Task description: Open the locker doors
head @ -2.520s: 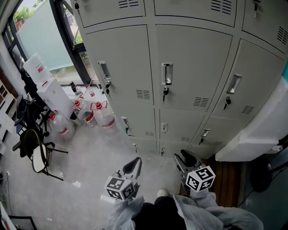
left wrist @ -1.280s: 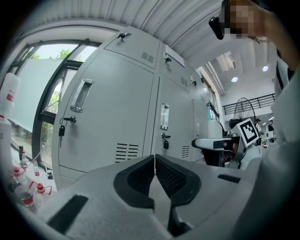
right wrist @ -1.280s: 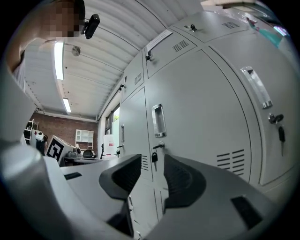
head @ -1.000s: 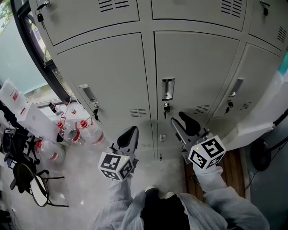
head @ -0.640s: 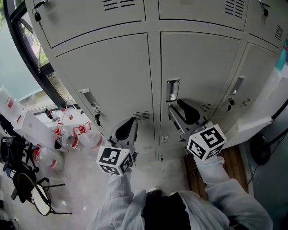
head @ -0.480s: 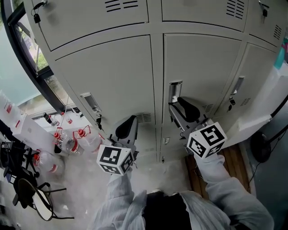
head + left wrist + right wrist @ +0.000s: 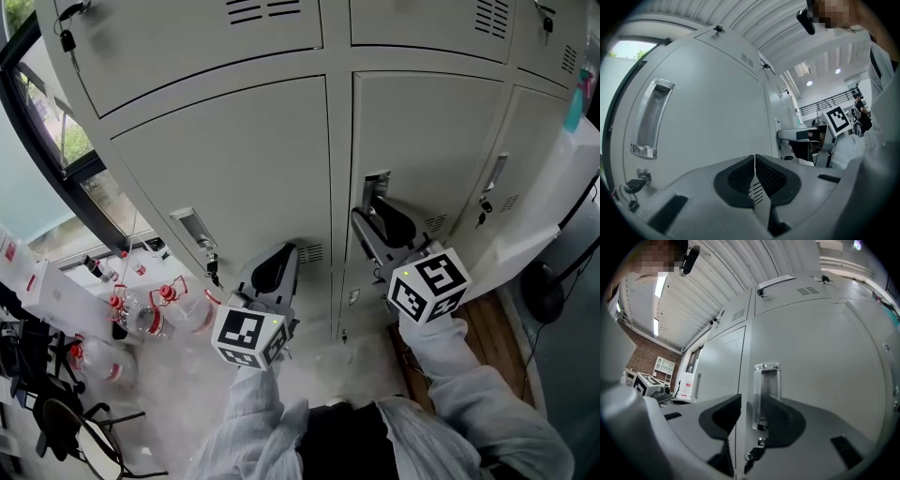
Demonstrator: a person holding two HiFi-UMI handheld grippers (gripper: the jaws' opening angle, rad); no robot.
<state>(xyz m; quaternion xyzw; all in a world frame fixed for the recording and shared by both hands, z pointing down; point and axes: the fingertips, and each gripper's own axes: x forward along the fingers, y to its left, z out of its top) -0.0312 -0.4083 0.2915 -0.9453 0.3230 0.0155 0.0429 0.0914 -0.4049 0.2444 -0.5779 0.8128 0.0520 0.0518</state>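
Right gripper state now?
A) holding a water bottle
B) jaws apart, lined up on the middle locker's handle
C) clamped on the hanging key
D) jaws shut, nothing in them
B: in the right gripper view, the right gripper has its jaws apart, with the locker handle showing in the gap.

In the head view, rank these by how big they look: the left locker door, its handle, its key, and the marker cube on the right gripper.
1. Left locker door.
2. Marker cube on the right gripper, though it is nearer the camera.
3. Handle.
4. Key, tiny.
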